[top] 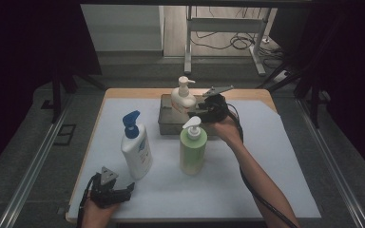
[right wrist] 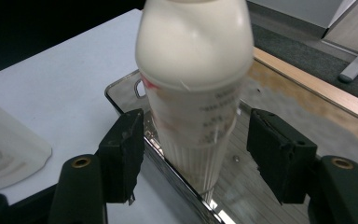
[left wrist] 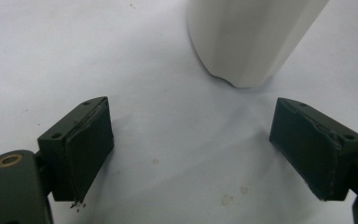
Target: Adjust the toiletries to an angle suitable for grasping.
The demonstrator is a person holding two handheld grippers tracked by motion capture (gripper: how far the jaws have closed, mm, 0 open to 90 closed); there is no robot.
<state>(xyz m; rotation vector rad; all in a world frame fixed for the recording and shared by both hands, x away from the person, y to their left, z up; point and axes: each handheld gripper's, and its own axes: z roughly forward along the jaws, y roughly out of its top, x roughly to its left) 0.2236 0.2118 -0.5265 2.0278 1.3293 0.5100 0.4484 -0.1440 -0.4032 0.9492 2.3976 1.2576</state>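
A cream pump bottle [top: 183, 99] stands upright in the near left part of a shallow metal tray [top: 166, 124] at the back of the white mat. My right gripper [top: 196, 108] reaches in from the right at the bottle's level. In the right gripper view the cream bottle [right wrist: 193, 93] sits between the two jaws of my right gripper [right wrist: 196, 140] with a small gap on each side, so this gripper is open. My left gripper [top: 129, 188] rests low at the mat's front left. It is open and holds nothing [left wrist: 191, 140].
A white bottle with a blue pump [top: 137, 149] stands just beyond the left gripper; its base [left wrist: 247, 37] is close ahead. A green bottle with a white pump [top: 193, 149] stands in front of the tray, beside my right forearm. The tray rim [right wrist: 123, 83] lies under the right jaws.
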